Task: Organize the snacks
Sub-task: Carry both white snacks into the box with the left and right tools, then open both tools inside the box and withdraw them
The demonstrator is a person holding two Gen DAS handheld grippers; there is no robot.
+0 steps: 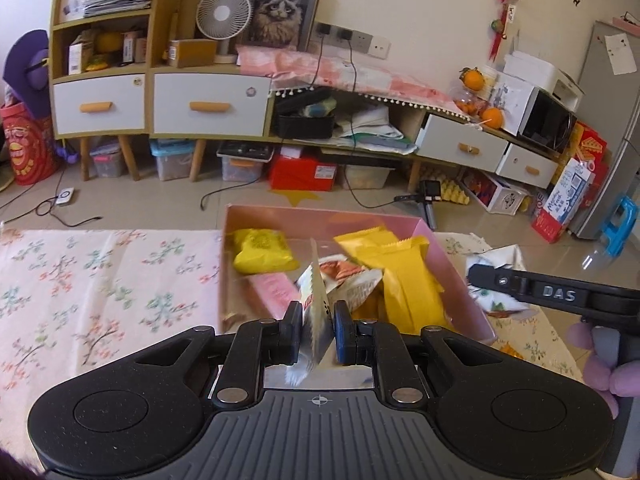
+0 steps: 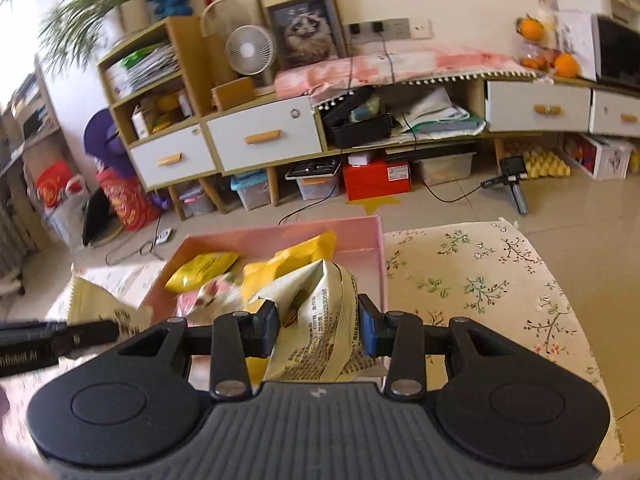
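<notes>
My left gripper (image 1: 318, 308) is shut on a thin white and red snack packet (image 1: 316, 280), held edge-on just in front of the pink box (image 1: 456, 268). In the box lie yellow packets (image 1: 384, 264), a pink packet (image 1: 272, 290) and a white and red one. My right gripper (image 2: 318, 308) is shut on a crumpled cream packet with printed text (image 2: 320, 320), above the near side of the box (image 2: 378, 248). One of the right gripper's fingers (image 1: 492, 278) shows at the box's right side. The left gripper's packet (image 2: 96, 300) shows at the box's left side.
The box rests on a floral tablecloth (image 1: 100, 272) (image 2: 500, 272); the table's far edge runs just behind it. A purple-gloved hand (image 1: 600, 364) holds the right gripper. Beyond, on the tiled floor, stand a low cabinet with drawers (image 1: 208, 104), storage boxes and cables.
</notes>
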